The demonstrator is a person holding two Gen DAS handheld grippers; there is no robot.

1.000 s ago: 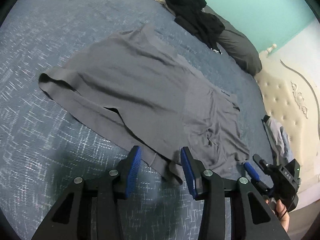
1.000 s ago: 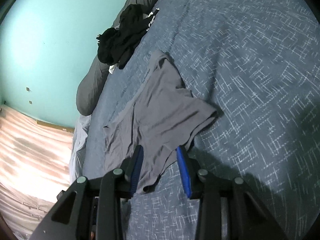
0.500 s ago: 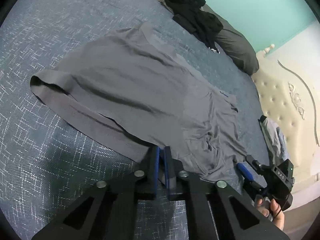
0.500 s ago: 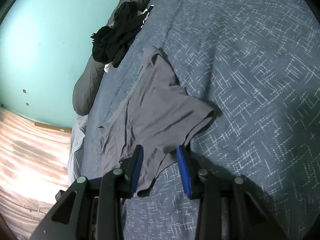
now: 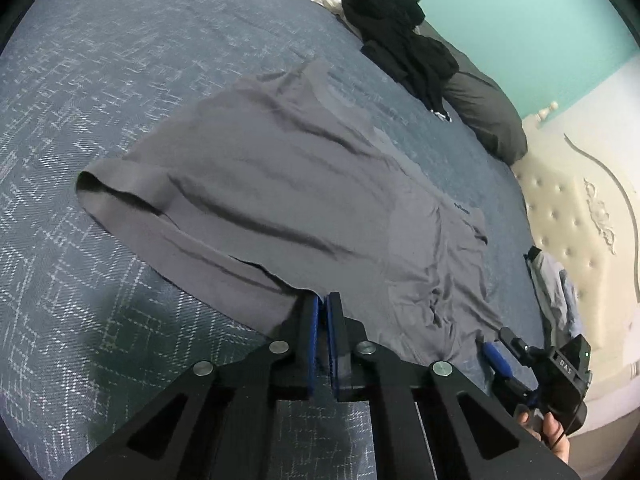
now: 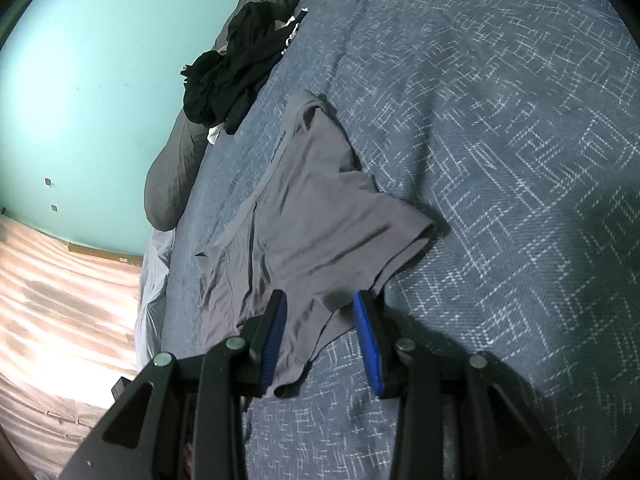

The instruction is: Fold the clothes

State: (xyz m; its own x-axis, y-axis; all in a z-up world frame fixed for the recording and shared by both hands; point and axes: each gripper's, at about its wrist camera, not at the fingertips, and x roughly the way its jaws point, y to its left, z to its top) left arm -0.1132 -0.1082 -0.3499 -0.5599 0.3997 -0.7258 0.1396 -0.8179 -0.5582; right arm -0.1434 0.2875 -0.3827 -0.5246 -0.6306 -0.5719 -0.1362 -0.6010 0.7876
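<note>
- Left wrist view: left tool [image 5: 322, 304] was spread a second ago; now clamped on the near hem of the grey shorts [image 5: 288, 200], lifting that edge off the bed [image 5: 80, 80]. Bare bedspread to the left; black clothes pile [image 5: 400, 36] at far edge.
- Right wrist view: right tool [image 6: 320, 312] unchanged, jaws apart, straddling the shorts' near hem, pads not pressing. Bare bedspread to the right, bed edge left.

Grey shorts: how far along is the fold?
Done: grey shorts lie spread out on the bed, no fold yet. In hand: left gripper is shut on the near hem; right gripper is open astride the other leg's hem. Left: close the right, fold over, then the black clothes.
</note>
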